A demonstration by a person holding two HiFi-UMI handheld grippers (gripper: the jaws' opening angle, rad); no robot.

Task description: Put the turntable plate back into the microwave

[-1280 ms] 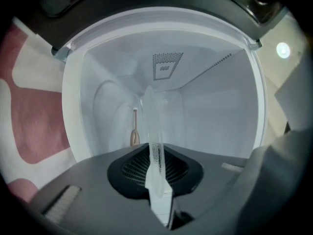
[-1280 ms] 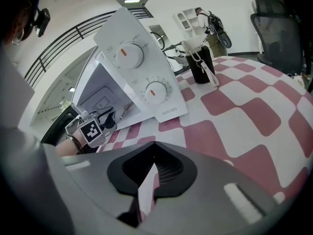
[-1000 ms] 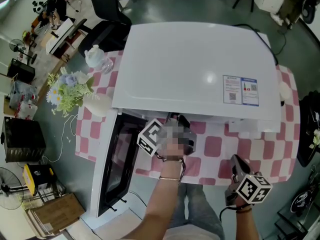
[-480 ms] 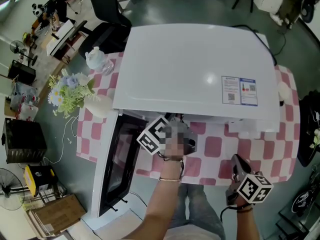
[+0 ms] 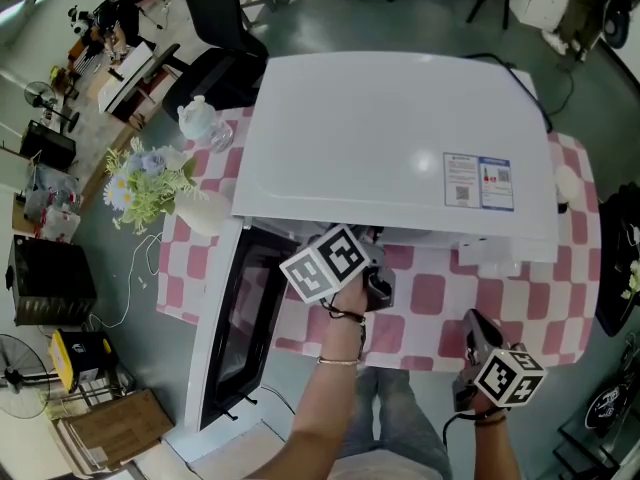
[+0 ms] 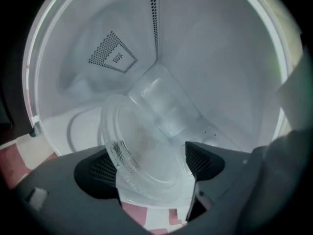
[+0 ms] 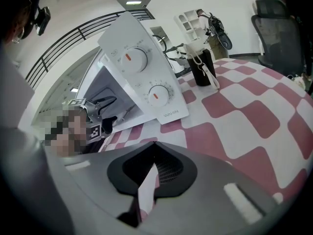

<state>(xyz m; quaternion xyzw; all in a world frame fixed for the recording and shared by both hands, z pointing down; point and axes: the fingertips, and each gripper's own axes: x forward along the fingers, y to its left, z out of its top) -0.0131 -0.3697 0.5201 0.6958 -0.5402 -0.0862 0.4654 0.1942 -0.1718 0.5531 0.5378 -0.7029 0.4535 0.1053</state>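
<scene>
Now the turntable plate (image 6: 143, 133) lies within the left claw (image 6: 151, 163), jaws just opened.

I see a pink-checked table (image 5: 430, 293) carrying the white microwave (image 5: 400, 138). A flower vase (image 5: 203, 211) and a glass teapot (image 5: 197, 118) sit beside it.

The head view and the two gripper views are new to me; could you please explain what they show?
A person holds a gripper in each hand. The head view looks down from their head on a microwave, door open, on a checked tablecloth. The left gripper view rides on the left gripper and looks into the microwave: the glass turntable plate sits tilted between its jaws, which have just been opening. The right gripper view shows the right gripper shut and empty above the tablecloth, facing the microwave's dials.
</scene>
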